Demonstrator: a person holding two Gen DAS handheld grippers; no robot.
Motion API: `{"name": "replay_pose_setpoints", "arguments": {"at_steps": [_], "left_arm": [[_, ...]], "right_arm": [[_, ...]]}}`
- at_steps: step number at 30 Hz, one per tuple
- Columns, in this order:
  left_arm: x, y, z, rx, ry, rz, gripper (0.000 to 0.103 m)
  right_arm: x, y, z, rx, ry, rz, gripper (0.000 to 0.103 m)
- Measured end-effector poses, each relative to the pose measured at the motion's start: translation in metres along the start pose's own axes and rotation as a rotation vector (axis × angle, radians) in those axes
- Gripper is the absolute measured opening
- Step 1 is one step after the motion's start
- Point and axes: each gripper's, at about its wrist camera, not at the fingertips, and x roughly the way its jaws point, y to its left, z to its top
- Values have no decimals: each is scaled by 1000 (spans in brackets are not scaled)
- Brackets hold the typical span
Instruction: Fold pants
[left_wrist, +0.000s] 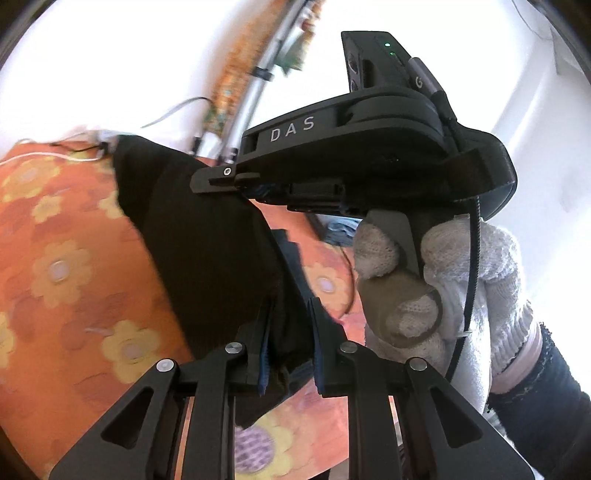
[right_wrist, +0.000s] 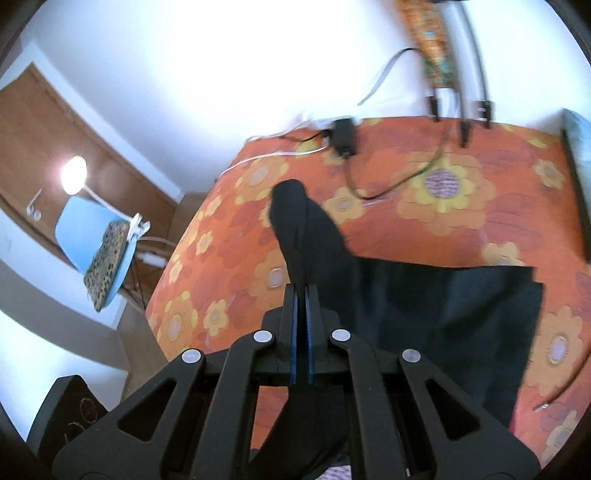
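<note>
Black linkage bars fill the foreground of both views. Between them the left gripper (left_wrist: 290, 343) is clamped on a bunched fold of the black pants (left_wrist: 207, 236), and the right gripper (right_wrist: 302, 314) pinches another part of the pants, lifted off the orange flowered bed (right_wrist: 461, 206); the rest lies flat on it. A white-gloved hand (left_wrist: 443, 291) holds the right gripper
</note>
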Motion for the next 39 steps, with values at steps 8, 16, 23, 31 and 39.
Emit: {"name": "replay_pose_setpoints", "arguments": {"at_steps": [8,16,23,31,39], "left_arm": [[65,-41,-3,67,81,-64,15],[128,-75,-21,155,182,-67,15],[161,-78,-31,186,240,-72,15],[153,-79,-25,175,286,-115,21],[89,-32,-6,248,212,49,21]], "right_arm": [[-44,-87,-14,114,-48,-35,4],[-53,-177,-50,262,-38,-62,4],[-50,-221,-69,317,-16,-77,4],[-44,-235,-67,296,-12,-84,4],[-37,-227,-46,188,-1,-159,4]]}}
